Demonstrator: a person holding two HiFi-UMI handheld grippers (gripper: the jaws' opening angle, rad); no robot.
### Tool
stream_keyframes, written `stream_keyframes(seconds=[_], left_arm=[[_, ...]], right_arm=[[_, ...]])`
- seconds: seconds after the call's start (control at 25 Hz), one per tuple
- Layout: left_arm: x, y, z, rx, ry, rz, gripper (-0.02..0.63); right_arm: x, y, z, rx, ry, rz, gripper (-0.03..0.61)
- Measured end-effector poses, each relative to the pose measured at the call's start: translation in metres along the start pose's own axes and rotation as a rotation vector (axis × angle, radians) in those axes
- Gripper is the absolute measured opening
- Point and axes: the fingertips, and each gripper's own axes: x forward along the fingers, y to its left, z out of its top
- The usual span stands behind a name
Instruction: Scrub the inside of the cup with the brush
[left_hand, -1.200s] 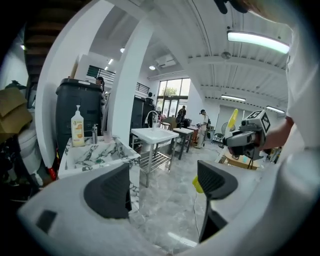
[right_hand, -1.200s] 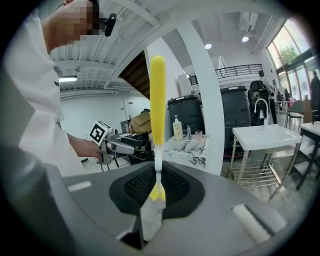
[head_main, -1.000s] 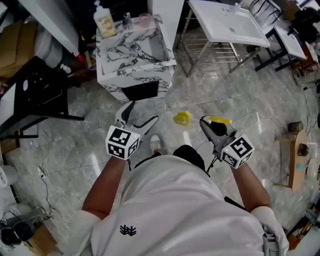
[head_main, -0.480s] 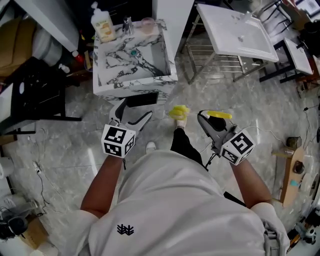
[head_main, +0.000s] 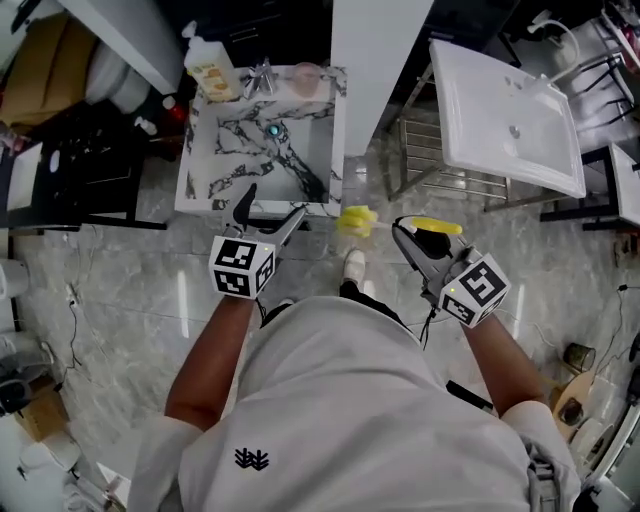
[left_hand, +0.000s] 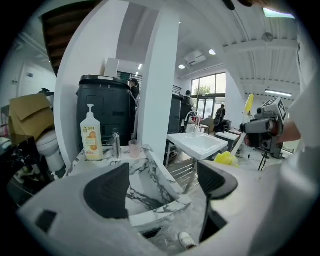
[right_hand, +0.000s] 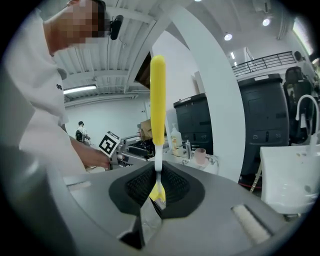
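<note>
The right gripper (right_hand: 157, 186) has its black, ribbed fingers (right_hand: 136, 186) pressed tight on a long yellow brush (right_hand: 158, 100). The brush has a smooth stick handle, a thin white neck and a soft, lumpy yellow head. In the head view it lies almost flat. Its long way runs from left to right, with the lumpy head pointing toward the left gripper (head_main: 272, 208). In the right gripper view the handle stands straight up.

The left gripper's dark fingers (left_hand: 107, 190) are wide apart and hold nothing.

A small, see-through pink cup (head_main: 307, 78) stands upright with its mouth up. It sits on the back edge of a square sink (head_main: 203, 160) made of white stone with black wiggly lines. The cup is just beside a shiny metal tap (head_main: 262, 78), and a white soap bottle with an orange label (head_main: 207, 60) stands near them. The cup is well apart from the brush and from both grippers.

The floor (head_main: 120, 300) is shiny grey stone. A tall white pillar (head_main: 375, 60) rises behind the sink. To the right, a plain white basin (head_main: 470, 150) rests on a thin metal frame.
</note>
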Motion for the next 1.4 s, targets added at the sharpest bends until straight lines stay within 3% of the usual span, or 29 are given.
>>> stream_keyframes(seconds=[0.24,0.64,0.92,1.4], left_arm=[[0.067,0.006,0.012,-0.024,0.011,0.115,0.428],[0.169,0.055,0.023,-0.032,0.036,0.204,0.428],[0.238,0.104,0.025,-0.036,0.052,0.233,0.428],[0.320,0.163,0.021,-0.051,0.068,0.213,0.431]], right_arm=[[-0.010,-0.058,-0.003,0.023,0.001,0.071,0.043],[-0.010,-0.109,0.007,0.066,-0.021,0.042,0.043],[0.004,-0.122,0.012,0.066,0.012,0.000,0.043],[0.026,-0.132,0.015,0.122,0.057,-0.141,0.043]])
